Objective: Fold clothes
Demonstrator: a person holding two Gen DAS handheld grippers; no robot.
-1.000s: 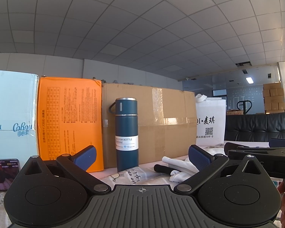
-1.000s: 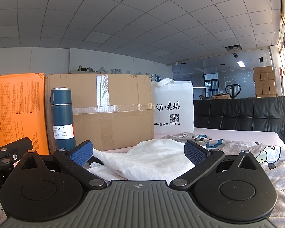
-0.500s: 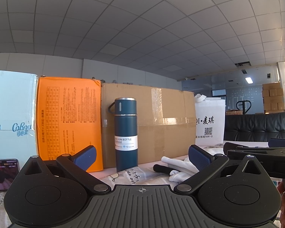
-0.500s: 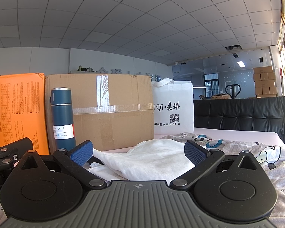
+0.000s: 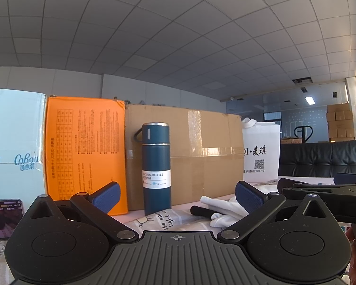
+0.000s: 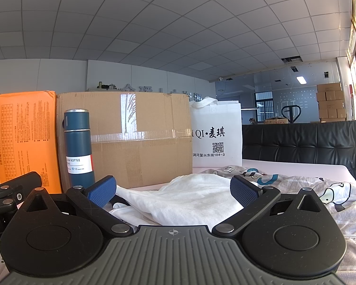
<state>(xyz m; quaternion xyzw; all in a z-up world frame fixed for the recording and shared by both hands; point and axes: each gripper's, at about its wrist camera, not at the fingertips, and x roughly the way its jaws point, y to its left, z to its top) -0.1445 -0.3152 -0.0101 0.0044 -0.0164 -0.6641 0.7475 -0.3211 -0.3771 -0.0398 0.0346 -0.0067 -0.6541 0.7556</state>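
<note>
A crumpled white garment [image 6: 185, 201] lies on the table straight ahead of my right gripper [image 6: 173, 193], which is open and empty just above it. A grey printed garment [image 6: 320, 192] with cartoon figures spreads to its right. In the left wrist view my left gripper [image 5: 176, 196] is open and empty, low over printed cloth [image 5: 159, 220]. The white garment [image 5: 225, 211] shows at its right, beside the right gripper's body [image 5: 325, 190].
A blue vacuum bottle [image 5: 156, 166] stands ahead, with a cardboard box [image 5: 201, 154], an orange box [image 5: 83, 152] and a pale blue box [image 5: 11, 147] behind it. A white bag [image 6: 216, 137] stands beside the cardboard box. A phone [image 5: 4, 218] lies left. A black sofa [image 6: 308, 142] lies beyond the table.
</note>
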